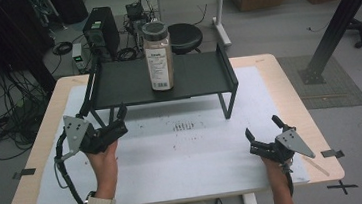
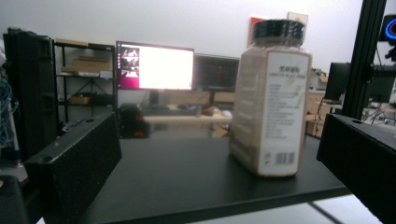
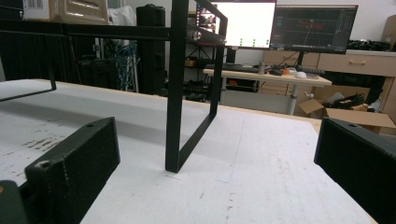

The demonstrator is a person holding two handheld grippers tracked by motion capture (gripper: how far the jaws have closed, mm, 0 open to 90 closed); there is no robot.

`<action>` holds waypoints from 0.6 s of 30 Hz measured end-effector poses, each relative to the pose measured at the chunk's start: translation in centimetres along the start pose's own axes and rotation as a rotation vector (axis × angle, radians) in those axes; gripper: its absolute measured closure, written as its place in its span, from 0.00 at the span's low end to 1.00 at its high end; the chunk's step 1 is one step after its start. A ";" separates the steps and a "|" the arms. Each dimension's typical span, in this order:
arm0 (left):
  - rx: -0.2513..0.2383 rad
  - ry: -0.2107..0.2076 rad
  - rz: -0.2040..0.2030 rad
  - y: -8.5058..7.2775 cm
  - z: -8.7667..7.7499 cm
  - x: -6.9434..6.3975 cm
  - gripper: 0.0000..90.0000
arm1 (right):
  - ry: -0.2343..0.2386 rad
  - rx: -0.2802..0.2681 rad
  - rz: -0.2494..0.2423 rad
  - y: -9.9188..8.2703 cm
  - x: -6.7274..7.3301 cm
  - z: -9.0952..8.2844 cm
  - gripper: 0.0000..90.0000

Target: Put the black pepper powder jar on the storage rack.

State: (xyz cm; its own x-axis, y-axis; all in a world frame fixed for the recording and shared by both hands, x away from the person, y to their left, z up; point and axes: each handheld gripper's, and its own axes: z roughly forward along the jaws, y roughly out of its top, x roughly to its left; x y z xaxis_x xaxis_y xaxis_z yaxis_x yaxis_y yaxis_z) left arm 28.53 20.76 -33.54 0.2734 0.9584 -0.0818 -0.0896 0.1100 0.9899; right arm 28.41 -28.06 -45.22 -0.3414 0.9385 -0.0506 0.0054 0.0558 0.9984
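A tall clear plastic jar with a black screw lid and a pale label, filled with tan powder [image 1: 158,55], stands upright near the middle of a low black metal shelf stand [image 1: 117,85]. That stand sits toward the far side of a white-topped table with a light wood edge [image 1: 279,97].

In front of the stand's left end, the left gripper [image 1: 116,119] hovers with its two black jaws spread wide and nothing between them. In the left gripper view the jar [image 2: 272,98] stands ahead and right of centre, well beyond the jaws, at about shelf height. In front of the stand and off to its right, well apart from it, the right gripper [image 1: 262,132] hangs low over the table, jaws also apart and empty. The right gripper view looks along the tabletop at the stand's right leg frame [image 3: 176,93].

The main risk seems to be tipping. The jar is tall and narrow, so a jaw nudging its side before both jaws straddle it would likely topple it or slide it off the shelf's back edge. Approaching off-centre could also knock a jaw against the stand's raised side rail. A grip taken high near the lid might let the heavy body swing.
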 end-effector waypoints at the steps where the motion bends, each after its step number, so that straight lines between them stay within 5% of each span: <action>1: 0.001 0.000 0.000 -0.1 -0.2 0.3 0.00 | 0.000 0.000 0.000 0.0 0.0 0.0 0.00; 18: 0.049 0.045 0.016 -2.9 -2.6 4.7 0.00 | -0.001 0.000 -0.001 0.0 0.0 0.0 0.00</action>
State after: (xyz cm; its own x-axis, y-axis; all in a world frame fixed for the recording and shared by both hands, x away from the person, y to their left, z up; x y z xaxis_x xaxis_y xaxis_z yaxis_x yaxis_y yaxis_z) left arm 27.57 25.64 -37.13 0.2289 0.9710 -0.0697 -0.0460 0.0823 0.9956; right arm 28.41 -28.05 -45.22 -0.3409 0.9387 -0.0518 0.0051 0.0570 0.9984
